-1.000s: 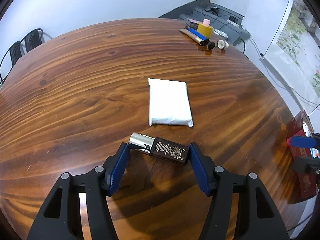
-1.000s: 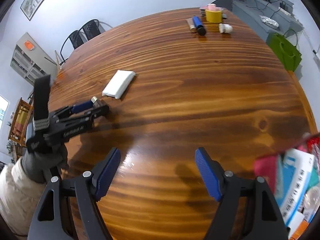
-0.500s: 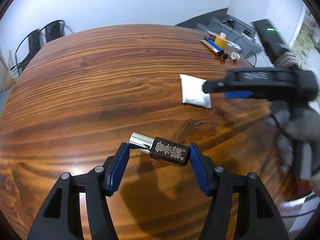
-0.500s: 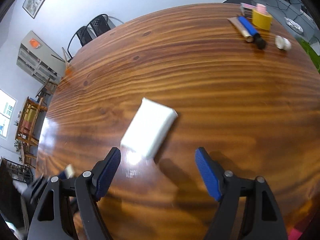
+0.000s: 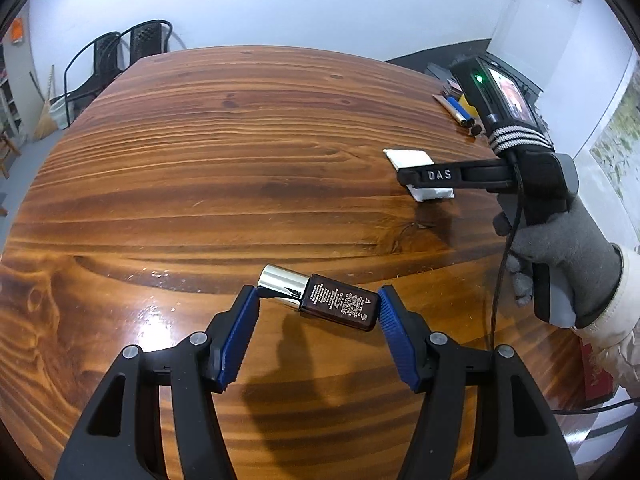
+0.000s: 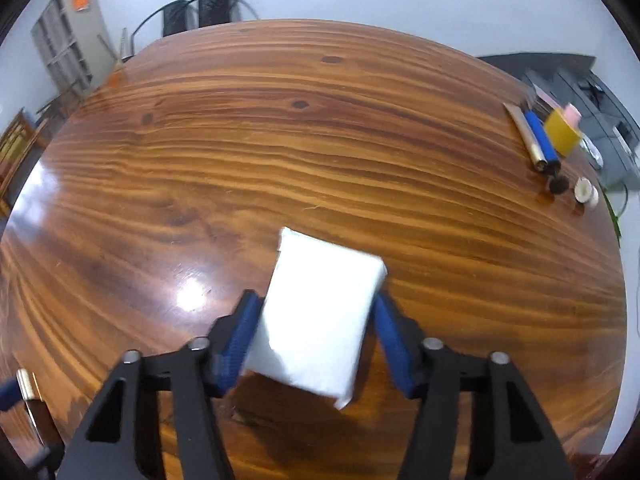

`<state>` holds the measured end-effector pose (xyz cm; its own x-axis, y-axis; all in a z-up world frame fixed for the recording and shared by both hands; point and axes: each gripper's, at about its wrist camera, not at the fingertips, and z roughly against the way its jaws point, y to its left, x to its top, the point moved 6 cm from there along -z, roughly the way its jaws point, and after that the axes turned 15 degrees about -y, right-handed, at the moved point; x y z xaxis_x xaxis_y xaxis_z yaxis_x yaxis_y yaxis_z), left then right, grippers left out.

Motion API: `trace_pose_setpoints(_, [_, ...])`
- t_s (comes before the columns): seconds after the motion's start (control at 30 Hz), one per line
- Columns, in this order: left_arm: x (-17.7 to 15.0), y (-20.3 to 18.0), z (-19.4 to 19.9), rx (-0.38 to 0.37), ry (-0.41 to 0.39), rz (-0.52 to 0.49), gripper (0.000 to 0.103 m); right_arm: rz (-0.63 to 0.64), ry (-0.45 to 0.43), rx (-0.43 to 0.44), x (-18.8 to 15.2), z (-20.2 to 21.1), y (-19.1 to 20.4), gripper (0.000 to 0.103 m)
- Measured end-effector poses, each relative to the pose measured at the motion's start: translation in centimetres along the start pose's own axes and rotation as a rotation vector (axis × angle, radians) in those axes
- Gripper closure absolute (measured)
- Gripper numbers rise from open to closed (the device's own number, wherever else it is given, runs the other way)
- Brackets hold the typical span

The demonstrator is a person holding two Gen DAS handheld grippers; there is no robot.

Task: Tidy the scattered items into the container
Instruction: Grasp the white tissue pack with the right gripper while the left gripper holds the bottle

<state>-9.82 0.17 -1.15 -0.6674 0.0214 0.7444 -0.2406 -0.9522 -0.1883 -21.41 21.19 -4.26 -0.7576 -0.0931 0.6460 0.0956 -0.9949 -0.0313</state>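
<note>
A brown bottle with a silver cap (image 5: 340, 307) hangs a little above the wooden table (image 5: 240, 160), casting a shadow; my left gripper (image 5: 316, 304) is shut on its two ends. The white packet (image 6: 324, 280) lies flat between the blue pads of my right gripper (image 6: 316, 308). These jaws are closing, and both pads meet the packet's long sides. In the left wrist view, the right gripper (image 5: 404, 178), held by a grey-gloved hand (image 5: 560, 248), reaches over the same packet (image 5: 408, 157). The silver cap (image 6: 25, 384) shows blurred at the right wrist view's bottom left.
At the table's far right edge lie a gold tube (image 6: 524, 136), a blue tube (image 6: 542, 140), a yellow tape roll (image 6: 562, 136) and two small caps (image 6: 586, 192). Black chairs (image 6: 200, 12) stand beyond the far end. A red box edge (image 5: 596, 368) shows under the sleeve.
My right gripper swung from the table's right side to the white packet, came down over it and narrowed its jaws around it. The left gripper carried the bottle away from the packet.
</note>
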Motion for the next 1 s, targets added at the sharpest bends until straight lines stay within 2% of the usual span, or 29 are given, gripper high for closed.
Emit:
trace_pose_setpoints(0.23, [-0.2,-0.5,1.6,0.013,-0.017,0.014,0.039,-0.01,0.011,0.042,-2.2,2.0,-0.7,0.052])
trace_pose_setpoints(0.37, [-0.7,-1.2,2.7,0.023,-0.025,0.025,0.039,-0.058,0.023,0.084,-3.9,3.3,-0.6,0.052])
trace_pose_setpoints(0.73, [-3.5,-3.8,6.2,0.046,-0.039,0.068,0.039,-0.098,0.061,0.17,-9.7,9.0,-1.6,0.052])
trace_pose_setpoints(1.0, [-5.4,-5.1,6.5,0.016,-0.031,0.114,0.039,-0.081,0.103,0.195,-11.6,10.6,-1.5,0.052])
